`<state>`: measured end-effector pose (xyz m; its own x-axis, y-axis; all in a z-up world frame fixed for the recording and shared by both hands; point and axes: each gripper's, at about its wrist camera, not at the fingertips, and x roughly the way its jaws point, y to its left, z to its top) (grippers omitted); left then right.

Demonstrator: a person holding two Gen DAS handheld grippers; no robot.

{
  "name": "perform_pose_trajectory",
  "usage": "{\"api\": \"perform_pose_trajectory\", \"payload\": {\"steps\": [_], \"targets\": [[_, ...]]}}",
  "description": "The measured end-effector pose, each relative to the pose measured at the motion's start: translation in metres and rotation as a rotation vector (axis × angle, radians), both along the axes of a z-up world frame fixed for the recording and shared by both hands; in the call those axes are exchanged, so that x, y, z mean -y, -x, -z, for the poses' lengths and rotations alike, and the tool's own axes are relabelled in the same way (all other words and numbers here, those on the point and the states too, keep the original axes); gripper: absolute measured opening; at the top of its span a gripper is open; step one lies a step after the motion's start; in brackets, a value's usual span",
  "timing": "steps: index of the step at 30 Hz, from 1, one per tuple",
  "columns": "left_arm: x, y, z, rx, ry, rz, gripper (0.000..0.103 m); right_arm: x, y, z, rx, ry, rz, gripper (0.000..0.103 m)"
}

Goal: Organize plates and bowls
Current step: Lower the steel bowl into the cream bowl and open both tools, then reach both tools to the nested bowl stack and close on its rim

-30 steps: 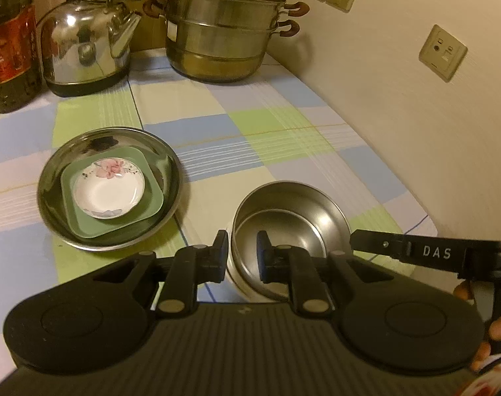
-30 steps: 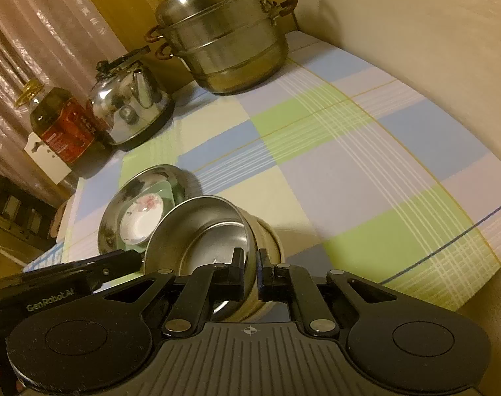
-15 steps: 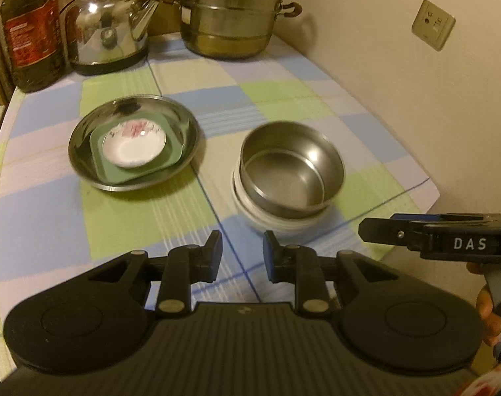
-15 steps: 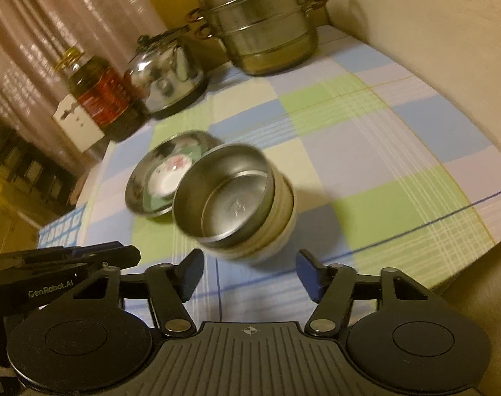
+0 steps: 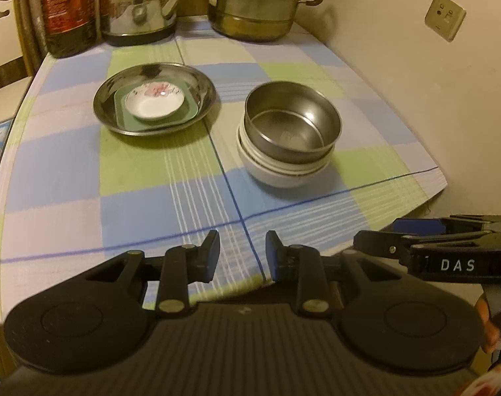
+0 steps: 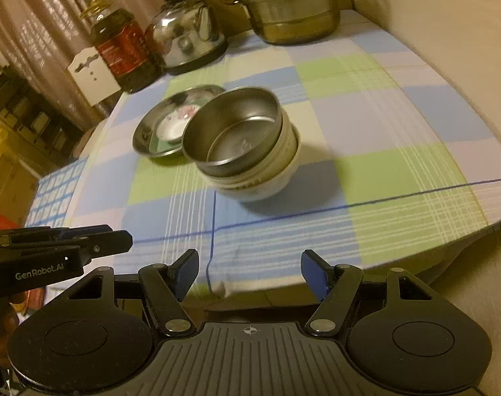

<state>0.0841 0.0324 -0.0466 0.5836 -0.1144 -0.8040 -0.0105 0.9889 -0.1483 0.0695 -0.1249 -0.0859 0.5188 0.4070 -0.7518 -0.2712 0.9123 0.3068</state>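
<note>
Checked-cloth round table holds steel-bowl-in-white-ceramic-bowls stack right, just released, and steel plate stack left; both grippers backed off empty, right gripper and left gripper opening, sorting looks done.

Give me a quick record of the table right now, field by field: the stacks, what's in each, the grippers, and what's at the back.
plate stack: steel plate holding a green square dish with a floral saucer on top
bowl stack: steel bowl nested in white bowls
left gripper: jaws opening, nothing between them
right gripper: jaws opening wide, nothing between them
surface: checked tablecloth
back of table: oil bottle, kettle, steamer pot
</note>
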Motion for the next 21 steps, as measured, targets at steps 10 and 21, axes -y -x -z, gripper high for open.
{"api": "perform_pose_trajectory", "payload": {"steps": [10, 21], "targets": [[0.018, 0.023, 0.002, -0.002, -0.005, -0.037, 0.026, 0.016, 0.015, 0.005, -0.002, 0.029, -0.023, 0.069], [0.037, 0.031, 0.0, 0.005, -0.017, -0.057, 0.026, 0.037, 0.023, 0.008, -0.013, 0.023, -0.022, 0.069]]}}
